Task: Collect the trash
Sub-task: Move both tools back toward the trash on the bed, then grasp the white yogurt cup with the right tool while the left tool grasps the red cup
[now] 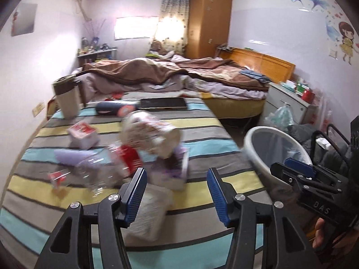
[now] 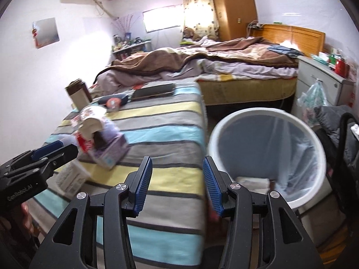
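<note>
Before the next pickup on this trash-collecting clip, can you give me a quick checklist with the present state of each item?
1. Left tool empty, jaws apart: ok.
2. Right tool empty, jaws apart: ok.
3. White trash bin lined, mouth unobstructed: ok.
4. Trash left on the striped cover: clear plastic bottle, crumpled wrapper, purple box: not ok.
5. Bottle sharp enough to aim at: cannot tell, blurred.

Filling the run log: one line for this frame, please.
left tongs: open, empty, over striped table | right tongs: open, empty, beside bin | trash: clear bottle, wrappers on cloth | bin: lined, something inside
</note>
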Action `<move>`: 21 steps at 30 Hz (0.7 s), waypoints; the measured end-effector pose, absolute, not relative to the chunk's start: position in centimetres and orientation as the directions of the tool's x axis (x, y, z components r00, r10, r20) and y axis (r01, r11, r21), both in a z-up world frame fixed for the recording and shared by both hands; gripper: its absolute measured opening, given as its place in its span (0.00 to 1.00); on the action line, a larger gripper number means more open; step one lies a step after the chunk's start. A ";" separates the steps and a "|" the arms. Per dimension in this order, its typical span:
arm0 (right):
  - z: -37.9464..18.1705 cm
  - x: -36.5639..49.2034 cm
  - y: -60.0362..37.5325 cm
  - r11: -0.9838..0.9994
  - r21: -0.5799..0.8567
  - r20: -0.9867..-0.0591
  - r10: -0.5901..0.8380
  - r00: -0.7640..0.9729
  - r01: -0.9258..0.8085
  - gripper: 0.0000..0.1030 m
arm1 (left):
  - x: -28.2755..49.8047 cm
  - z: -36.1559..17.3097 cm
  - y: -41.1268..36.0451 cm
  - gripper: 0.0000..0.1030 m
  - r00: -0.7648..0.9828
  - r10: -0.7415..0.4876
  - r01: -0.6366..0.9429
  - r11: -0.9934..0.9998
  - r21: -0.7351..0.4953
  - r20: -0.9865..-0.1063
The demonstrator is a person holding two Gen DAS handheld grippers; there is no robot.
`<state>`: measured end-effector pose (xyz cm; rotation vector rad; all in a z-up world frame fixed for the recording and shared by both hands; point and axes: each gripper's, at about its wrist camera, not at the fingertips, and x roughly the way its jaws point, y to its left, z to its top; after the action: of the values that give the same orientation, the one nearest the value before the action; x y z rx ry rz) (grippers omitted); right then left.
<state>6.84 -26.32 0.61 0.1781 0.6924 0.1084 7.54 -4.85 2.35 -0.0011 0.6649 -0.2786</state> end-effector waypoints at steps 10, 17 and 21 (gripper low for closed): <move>0.1 6.6 -20.9 0.957 0.251 -0.636 0.276 0.720 -0.145 0.53 | 6.5 1.3 3.3 0.56 0.780 -0.138 0.105 0.990 -0.091 -0.610; -0.3 6.6 -16.4 0.935 0.276 -0.652 0.351 0.672 -0.221 0.54 | 6.8 0.3 7.7 0.59 0.777 -0.091 0.037 0.994 -0.099 -0.622; -0.6 7.0 -14.4 0.927 0.300 -0.658 0.372 0.654 -0.226 0.57 | 7.5 -0.5 10.0 0.62 0.769 -0.085 0.014 0.993 -0.115 -0.634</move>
<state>6.99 -14.44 -0.62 0.1985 0.7883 0.3414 7.48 10.03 -0.46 -0.1058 0.6923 -0.0539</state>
